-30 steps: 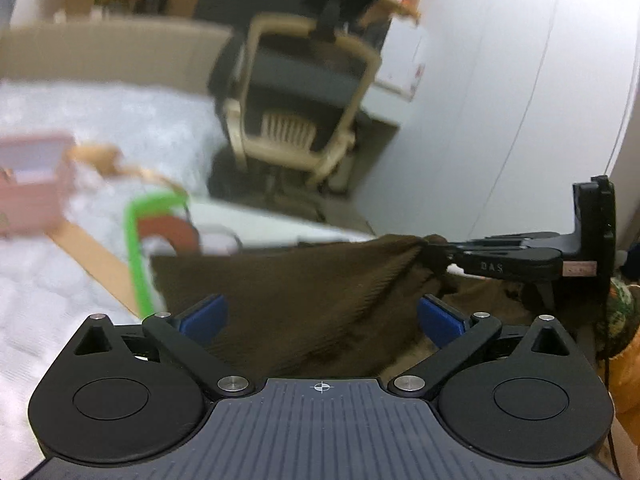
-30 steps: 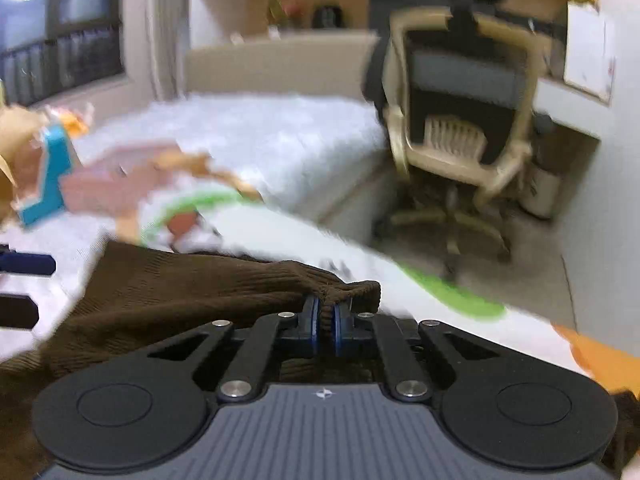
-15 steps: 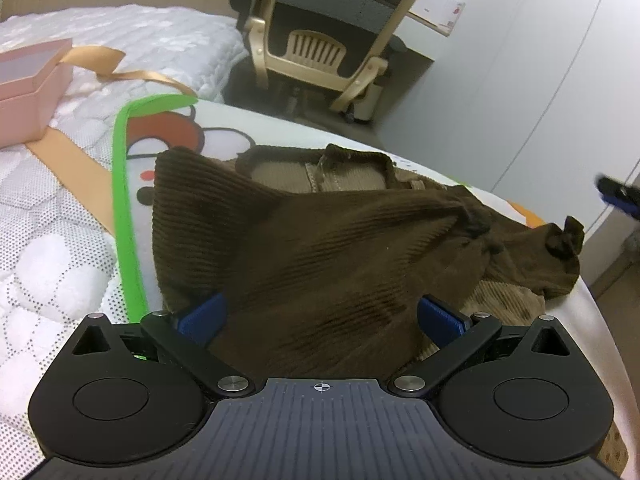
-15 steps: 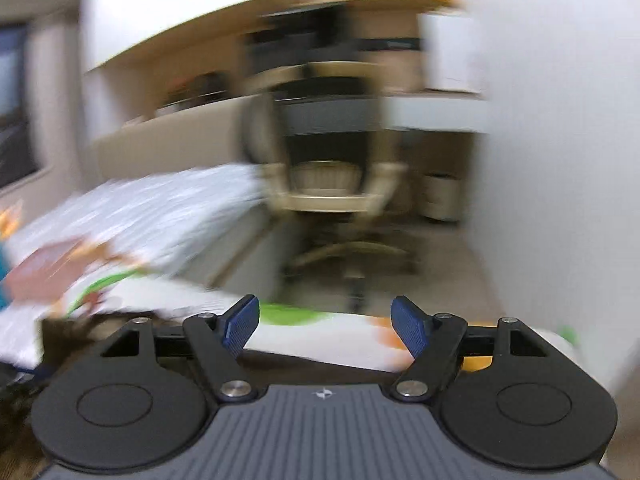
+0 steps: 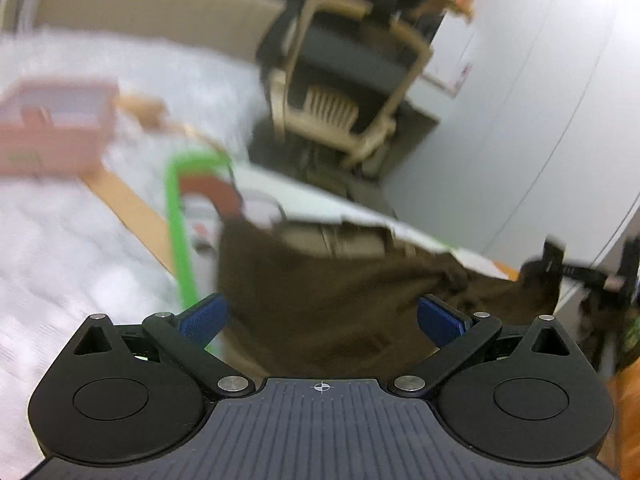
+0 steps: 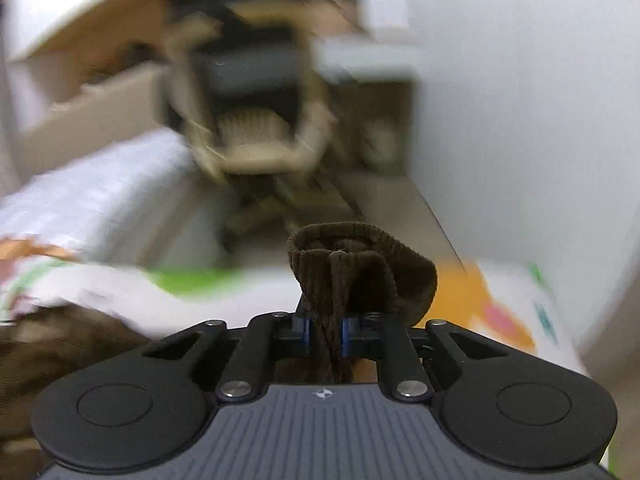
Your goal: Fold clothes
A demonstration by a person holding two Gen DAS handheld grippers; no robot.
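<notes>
A brown ribbed sweater [image 5: 328,300] lies on a printed white blanket [image 5: 304,196] on the bed. My left gripper [image 5: 322,316] hangs open just above its near edge, blue pads wide apart and nothing between them. My right gripper [image 6: 324,330] is shut on the sweater's sleeve cuff [image 6: 360,272], which bunches up above the blue pads. From the left wrist view the right gripper [image 5: 580,274] shows at the far right, holding that sleeve end off the bed. Both views are blurred by motion.
A pink gift box [image 5: 56,128] with a tan ribbon sits on the white quilt [image 5: 60,248] to the left. A beige and grey office chair [image 5: 344,92] stands past the bed's edge, by a desk. A white wall [image 5: 540,100] lies to the right.
My right gripper, open half a second ago, has shut on the sleeve cuff and lifted it. My left gripper stays open and has tipped upward. The sweater body was let fall onto the bed.
</notes>
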